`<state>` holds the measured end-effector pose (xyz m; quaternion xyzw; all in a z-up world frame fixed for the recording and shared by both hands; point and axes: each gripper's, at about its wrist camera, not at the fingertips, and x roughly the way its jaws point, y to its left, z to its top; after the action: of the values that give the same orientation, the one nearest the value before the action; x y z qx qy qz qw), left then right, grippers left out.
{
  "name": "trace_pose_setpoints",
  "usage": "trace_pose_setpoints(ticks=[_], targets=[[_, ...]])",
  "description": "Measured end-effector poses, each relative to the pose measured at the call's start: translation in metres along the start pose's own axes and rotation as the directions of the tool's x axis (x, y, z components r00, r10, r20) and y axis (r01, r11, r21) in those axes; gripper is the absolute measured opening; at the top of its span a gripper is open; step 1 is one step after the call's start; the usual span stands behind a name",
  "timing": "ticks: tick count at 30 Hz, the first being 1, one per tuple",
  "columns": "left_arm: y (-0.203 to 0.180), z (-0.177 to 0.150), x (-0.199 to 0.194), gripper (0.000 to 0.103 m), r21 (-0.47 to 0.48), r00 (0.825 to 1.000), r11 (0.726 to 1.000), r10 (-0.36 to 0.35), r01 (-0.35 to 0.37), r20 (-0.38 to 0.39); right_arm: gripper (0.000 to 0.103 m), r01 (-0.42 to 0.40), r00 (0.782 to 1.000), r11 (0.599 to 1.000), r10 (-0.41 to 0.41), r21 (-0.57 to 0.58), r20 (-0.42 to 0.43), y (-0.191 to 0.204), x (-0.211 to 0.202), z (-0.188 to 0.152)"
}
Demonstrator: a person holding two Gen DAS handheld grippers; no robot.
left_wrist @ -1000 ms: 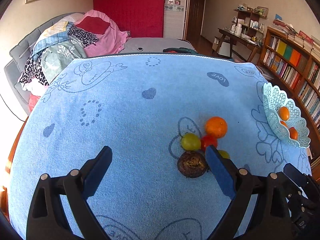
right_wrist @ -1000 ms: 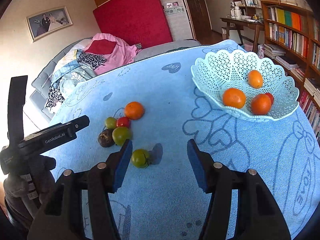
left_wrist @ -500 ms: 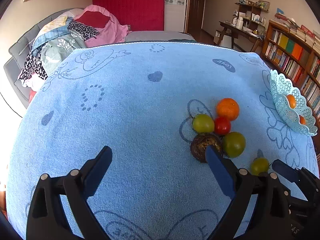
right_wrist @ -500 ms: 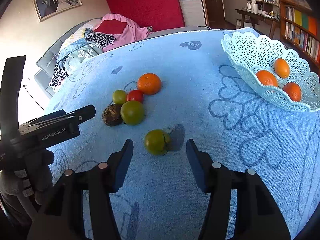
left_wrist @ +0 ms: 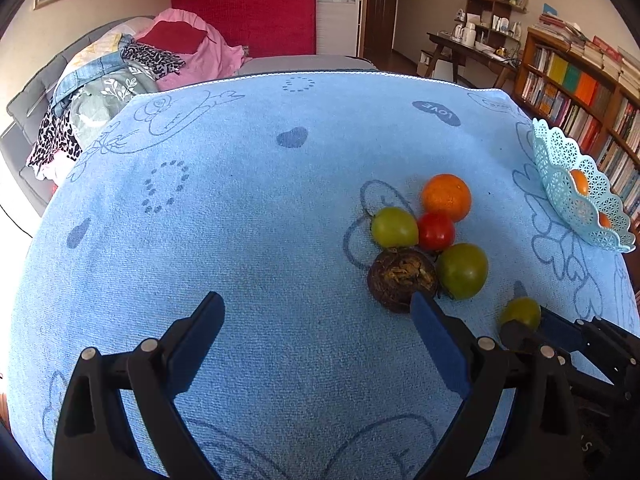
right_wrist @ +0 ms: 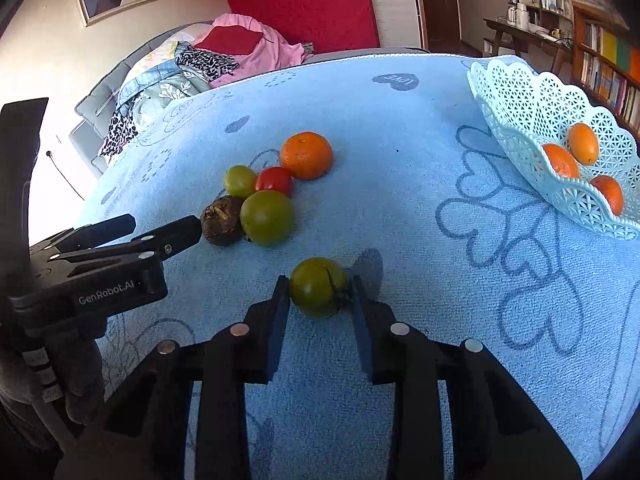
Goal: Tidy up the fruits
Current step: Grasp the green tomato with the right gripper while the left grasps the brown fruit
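A blue towel (right_wrist: 400, 120) printed with hearts covered the bench, in a bedroom with a red headboard and a bookshelf along one wall. The right hand-held gripper (right_wrist: 320, 300) had just been closing and now pinched a lone green tomato (right_wrist: 318, 292), which sat on the towel apart from the rest, its pads against both sides. The left hand-held gripper (left_wrist: 316, 332) hung spread wide over bare towel, with nothing between its fingers, one fingertip just in front of a dark brown wrinkled fruit (left_wrist: 402, 276). Beside that fruit clustered a large green tomato (left_wrist: 462, 270), a red tomato (left_wrist: 436, 230), a smaller green tomato (left_wrist: 394, 227) and an orange (left_wrist: 446, 197). The lattice basket (right_wrist: 532, 100) stood well apart to the right, already holding oranges.

The tomato was round and smooth, so it could squirt out if the pads sat off its middle, or split along what looked like a crack in its skin. On the carry it might clip the basket's raised rim.

The basket's wall hid part of its contents, so the count inside was uncertain; what the brown fruit was could not be told.
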<state>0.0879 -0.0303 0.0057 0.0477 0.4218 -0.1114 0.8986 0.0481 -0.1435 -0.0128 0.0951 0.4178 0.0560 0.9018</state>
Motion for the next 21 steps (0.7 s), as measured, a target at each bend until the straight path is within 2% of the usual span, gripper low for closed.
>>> trace_pose_setpoints(ticks=[5, 12, 18, 21], targets=[[-0.01, 0.0, 0.003, 0.093, 0.034, 1.0, 0.999, -0.011, 0.011, -0.005, 0.031, 0.006, 1.0, 1.0, -0.006, 0.025, 0.019, -0.008, -0.007, 0.0], [-0.029, 0.003, 0.011, 0.082, 0.083, 0.999, 0.996, -0.031, 0.032, -0.017, 0.031, -0.004, 0.999, 0.999, 0.003, 0.04, 0.038, -0.014, -0.015, -0.001], [-0.032, 0.011, 0.018, 0.07, 0.08, 0.998, 0.995, -0.052, 0.054, -0.021, 0.031, -0.008, 0.998, 0.999, 0.005, 0.053, 0.055, -0.019, -0.023, -0.002], [-0.032, 0.013, 0.024, 0.068, 0.078, 0.998, 0.995, -0.063, 0.066, -0.031, 0.031, -0.007, 0.999, 0.999, 0.005, 0.052, 0.053, -0.018, -0.023, -0.003]])
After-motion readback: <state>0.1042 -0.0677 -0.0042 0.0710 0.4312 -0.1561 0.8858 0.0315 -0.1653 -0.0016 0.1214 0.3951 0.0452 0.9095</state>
